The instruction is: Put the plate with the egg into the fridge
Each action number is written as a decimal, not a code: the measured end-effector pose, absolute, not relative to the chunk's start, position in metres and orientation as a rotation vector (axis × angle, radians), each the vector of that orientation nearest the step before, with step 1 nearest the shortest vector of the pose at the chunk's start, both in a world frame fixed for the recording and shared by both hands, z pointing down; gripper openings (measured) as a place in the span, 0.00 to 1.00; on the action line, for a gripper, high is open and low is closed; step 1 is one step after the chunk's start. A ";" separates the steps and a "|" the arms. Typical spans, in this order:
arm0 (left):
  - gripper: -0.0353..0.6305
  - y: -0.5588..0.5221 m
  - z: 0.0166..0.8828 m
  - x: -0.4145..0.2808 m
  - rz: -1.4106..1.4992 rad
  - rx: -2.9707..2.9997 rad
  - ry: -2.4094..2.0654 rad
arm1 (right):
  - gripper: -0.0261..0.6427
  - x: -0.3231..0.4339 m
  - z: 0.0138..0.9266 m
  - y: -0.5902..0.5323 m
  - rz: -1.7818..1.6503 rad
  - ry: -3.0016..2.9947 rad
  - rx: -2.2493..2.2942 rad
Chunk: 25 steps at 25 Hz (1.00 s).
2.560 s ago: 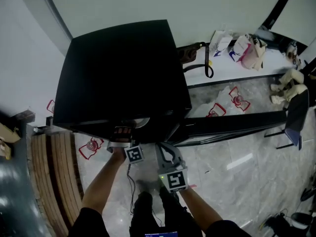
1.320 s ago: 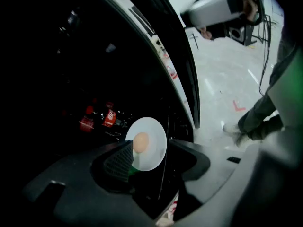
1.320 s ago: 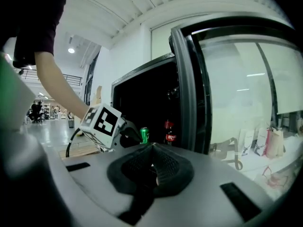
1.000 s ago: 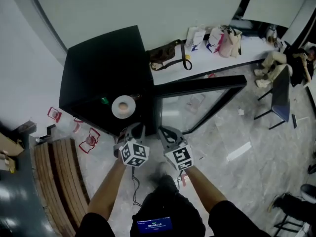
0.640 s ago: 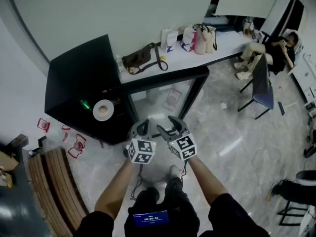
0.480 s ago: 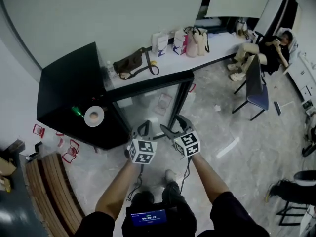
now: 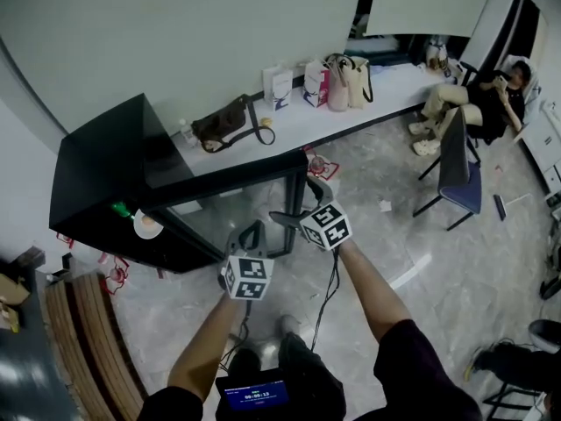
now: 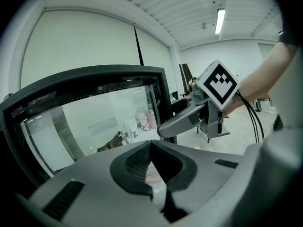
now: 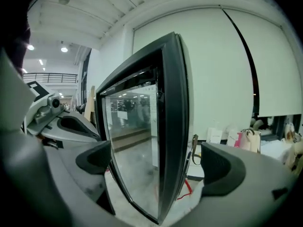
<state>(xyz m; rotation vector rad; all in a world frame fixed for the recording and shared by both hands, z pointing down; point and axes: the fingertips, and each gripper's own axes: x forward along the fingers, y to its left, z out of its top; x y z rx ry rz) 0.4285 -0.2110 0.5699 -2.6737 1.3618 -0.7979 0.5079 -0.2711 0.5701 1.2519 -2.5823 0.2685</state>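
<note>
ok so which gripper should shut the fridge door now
Right. The right gripper has its opening jaws astride the fridge door at its free edge, not gripping it, so it can push it closed. The left gripper is shut, empty, and farther back.

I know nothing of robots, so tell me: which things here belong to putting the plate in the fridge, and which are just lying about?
Part of the job: fridge; its open glass door; plate with the egg, already inside; right gripper, fingers opening, door edge between them; left gripper, fingers shut, empty.

Just lying about: brown handbag, paper bags, blue chair, wooden bench.
</note>
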 end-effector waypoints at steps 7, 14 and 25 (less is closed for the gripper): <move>0.07 -0.215 0.568 0.416 -0.803 -2.641 1.432 | 0.90 0.496 0.573 -0.273 0.260 -2.616 1.243; 0.07 -0.184 0.562 0.406 -0.776 -2.647 1.413 | 0.90 0.491 0.573 -0.229 0.280 -2.582 1.328; 0.07 -0.058 0.550 0.365 -0.701 -2.695 1.334 | 0.89 0.447 0.568 -0.080 0.315 -2.520 1.367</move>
